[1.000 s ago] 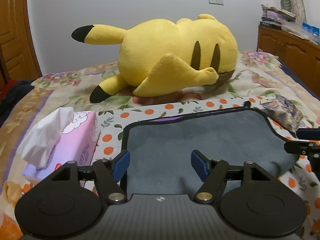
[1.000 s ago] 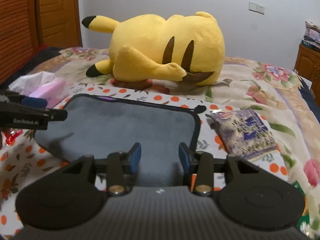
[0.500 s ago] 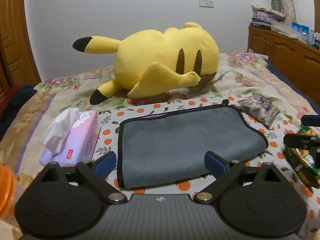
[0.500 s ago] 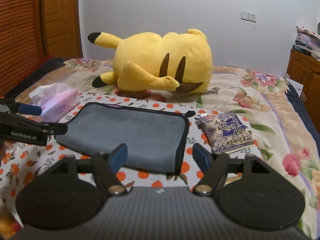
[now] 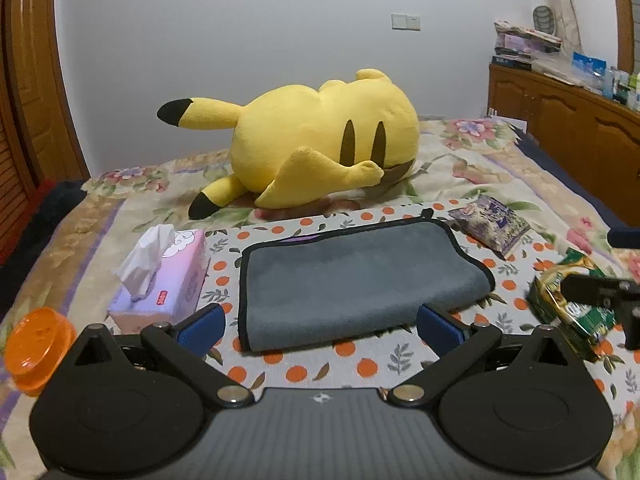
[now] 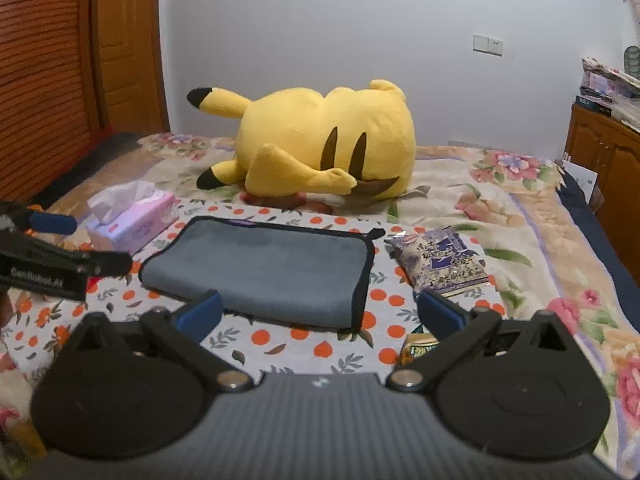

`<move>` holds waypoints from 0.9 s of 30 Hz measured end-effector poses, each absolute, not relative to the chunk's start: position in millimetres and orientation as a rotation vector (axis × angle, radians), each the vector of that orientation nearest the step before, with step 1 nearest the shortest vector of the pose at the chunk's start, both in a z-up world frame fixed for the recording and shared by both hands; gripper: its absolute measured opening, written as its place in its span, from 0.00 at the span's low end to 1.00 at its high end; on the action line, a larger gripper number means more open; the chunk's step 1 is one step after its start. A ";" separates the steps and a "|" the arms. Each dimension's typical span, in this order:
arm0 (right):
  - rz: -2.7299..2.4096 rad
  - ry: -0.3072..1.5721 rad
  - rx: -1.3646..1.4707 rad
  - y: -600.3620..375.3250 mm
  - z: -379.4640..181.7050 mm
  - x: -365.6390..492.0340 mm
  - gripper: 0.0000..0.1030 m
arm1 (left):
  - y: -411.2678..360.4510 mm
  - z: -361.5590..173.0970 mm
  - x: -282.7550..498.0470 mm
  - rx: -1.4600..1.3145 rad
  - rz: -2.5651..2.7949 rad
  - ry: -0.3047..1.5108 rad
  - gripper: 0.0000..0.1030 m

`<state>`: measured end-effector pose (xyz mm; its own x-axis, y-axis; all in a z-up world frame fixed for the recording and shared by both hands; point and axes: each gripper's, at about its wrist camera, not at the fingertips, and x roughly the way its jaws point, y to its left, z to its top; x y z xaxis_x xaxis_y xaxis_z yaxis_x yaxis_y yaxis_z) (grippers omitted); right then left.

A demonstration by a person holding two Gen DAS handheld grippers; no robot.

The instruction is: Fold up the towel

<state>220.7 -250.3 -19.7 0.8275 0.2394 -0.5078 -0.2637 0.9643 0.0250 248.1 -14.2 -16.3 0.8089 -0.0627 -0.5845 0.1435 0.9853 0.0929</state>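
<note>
Both grippers have drawn back from the grey towel (image 5: 356, 280) since the earlier frames, and their blue pads, then closer together over the cloth, now stand wide apart. Left gripper (image 5: 320, 328): jaws spread, holding nothing, hovering just short of the towel's near edge. Right gripper (image 6: 320, 312): jaws likewise spread and empty, near the towel's near right corner. Towel: folded into a flat rectangle with black piping, lying on the orange-dotted cloth (image 5: 360, 364) in the middle of the bed (image 6: 520, 208), touched by neither tool. Pink tissue box (image 5: 168, 276): just beside the towel's left edge, apart from it. Purple snack packet (image 6: 440, 264): near the towel's right edge. Green packet (image 5: 568, 304): toward the bed's right edge, partly behind the right gripper's dark frame in the left wrist view. Yellow plush toy (image 6: 320, 144): lying on its side toward the bed's far edge, beyond the towel. Orange plastic piece (image 5: 36, 344): near the bed's left edge.
</note>
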 end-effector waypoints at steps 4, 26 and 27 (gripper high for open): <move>0.256 0.520 -0.047 -253.8 -12.0 210.0 1.00 | -14.1 -10.2 233.1 0.139 -0.112 0.617 1.00; 0.256 0.453 -0.026 -266.0 42.2 138.6 1.00 | -4.3 49.2 144.4 0.129 -0.069 0.577 1.00; 0.255 0.453 -0.024 -266.4 43.8 135.7 1.00 | -4.8 51.8 141.0 0.131 -0.068 0.575 1.00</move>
